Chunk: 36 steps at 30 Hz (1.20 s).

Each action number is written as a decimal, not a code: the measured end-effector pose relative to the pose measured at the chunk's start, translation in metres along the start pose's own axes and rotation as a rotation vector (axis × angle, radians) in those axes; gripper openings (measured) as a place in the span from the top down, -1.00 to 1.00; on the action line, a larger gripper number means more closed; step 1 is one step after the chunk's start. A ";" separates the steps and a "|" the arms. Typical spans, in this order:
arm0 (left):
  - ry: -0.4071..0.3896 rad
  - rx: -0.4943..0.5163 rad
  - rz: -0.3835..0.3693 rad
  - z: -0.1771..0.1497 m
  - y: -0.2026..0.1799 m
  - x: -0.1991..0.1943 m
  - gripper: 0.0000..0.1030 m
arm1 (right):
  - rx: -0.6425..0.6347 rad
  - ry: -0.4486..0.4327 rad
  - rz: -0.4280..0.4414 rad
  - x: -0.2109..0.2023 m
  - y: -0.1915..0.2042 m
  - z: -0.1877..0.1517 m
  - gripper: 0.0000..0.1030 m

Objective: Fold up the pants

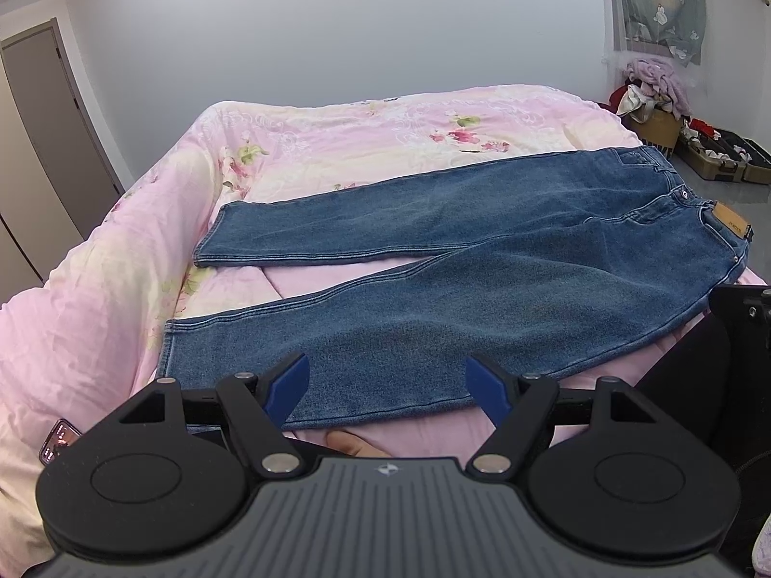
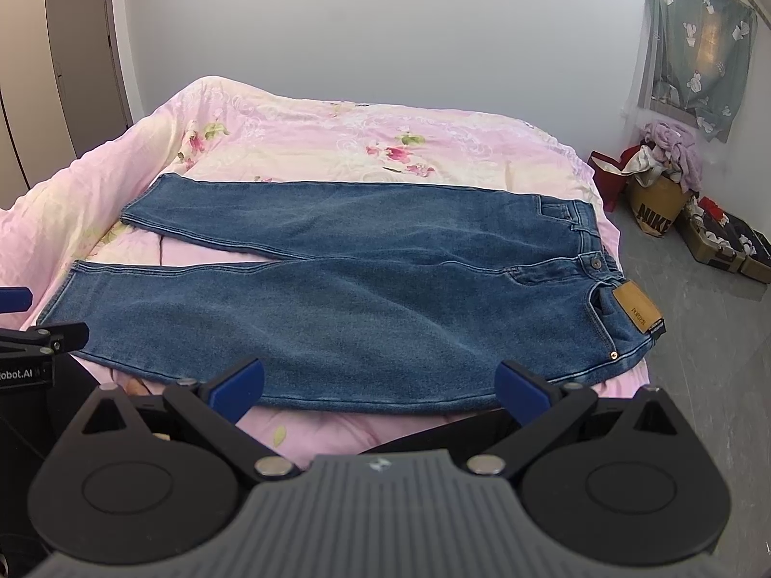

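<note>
A pair of blue jeans [image 2: 366, 289] lies spread flat on the bed, front side up, with its waistband at the right and its two legs running out to the left, the far leg parted from the near one so that a wedge of bedding shows between them. A tan leather patch [image 2: 636, 312] sits at the waistband on the near right, close to the metal button [image 2: 596, 263]. The jeans rest on a pink floral quilt [image 2: 337, 139] that covers the bed and bunches up along its left side. The left gripper [image 1: 387, 387] hovers just at the near edge of the near leg, its blue fingers [image 1: 288, 387] spread wide apart and holding nothing. The right gripper [image 2: 379, 392] hangs over the near edge of the jeans further toward the waist, its blue fingers [image 2: 523, 391] likewise wide apart and empty. A phone [image 1: 59, 439] lies on the quilt at the near left. Beyond the bed on the right, a cardboard box [image 2: 658, 204] piled with clothes stands on the grey floor beside an open suitcase [image 2: 732, 248], under a green curtain [image 2: 698, 53] on the far wall.
</note>
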<state>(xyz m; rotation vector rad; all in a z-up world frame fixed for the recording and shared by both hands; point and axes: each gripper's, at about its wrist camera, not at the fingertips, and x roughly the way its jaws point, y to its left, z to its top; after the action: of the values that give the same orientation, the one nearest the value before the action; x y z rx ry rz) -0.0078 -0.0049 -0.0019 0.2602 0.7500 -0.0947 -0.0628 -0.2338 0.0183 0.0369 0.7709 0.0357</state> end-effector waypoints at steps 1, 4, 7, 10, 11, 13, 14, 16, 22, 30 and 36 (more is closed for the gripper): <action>0.000 0.000 -0.001 0.000 0.000 0.000 -0.70 | 0.001 0.001 -0.001 0.001 -0.001 0.000 -0.91; 0.001 -0.003 -0.003 0.000 0.000 -0.001 -0.70 | 0.005 0.002 -0.002 0.001 -0.001 0.000 -0.91; 0.001 -0.002 -0.002 0.000 0.000 0.000 -0.70 | 0.004 0.002 -0.002 0.001 -0.002 0.000 -0.91; 0.001 -0.003 -0.002 0.000 0.000 0.000 -0.70 | 0.001 0.002 -0.002 0.001 -0.001 0.000 -0.91; 0.001 -0.003 -0.002 0.000 0.000 0.000 -0.70 | 0.002 0.001 -0.001 0.001 -0.002 -0.001 -0.91; 0.002 -0.002 -0.002 0.000 0.000 0.000 -0.70 | 0.002 0.002 0.001 0.001 -0.001 -0.001 -0.91; 0.002 -0.002 -0.002 0.000 0.000 0.000 -0.70 | 0.002 0.002 0.000 0.001 -0.001 -0.001 -0.91; 0.002 -0.004 -0.001 0.000 0.000 -0.001 -0.70 | 0.002 0.004 0.001 0.001 -0.001 -0.001 -0.91; 0.002 -0.001 -0.003 -0.001 -0.001 -0.001 -0.70 | 0.005 0.005 0.001 0.001 0.000 -0.002 -0.91; 0.003 -0.001 -0.003 -0.001 -0.004 -0.001 -0.70 | 0.005 0.006 0.004 0.002 -0.001 -0.003 -0.91; 0.003 0.002 -0.006 -0.003 -0.006 -0.002 -0.70 | 0.005 0.007 0.004 0.002 -0.001 -0.003 -0.91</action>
<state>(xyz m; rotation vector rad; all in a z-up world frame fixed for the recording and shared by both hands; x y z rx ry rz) -0.0121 -0.0103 -0.0040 0.2599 0.7538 -0.1010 -0.0635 -0.2343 0.0143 0.0434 0.7775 0.0381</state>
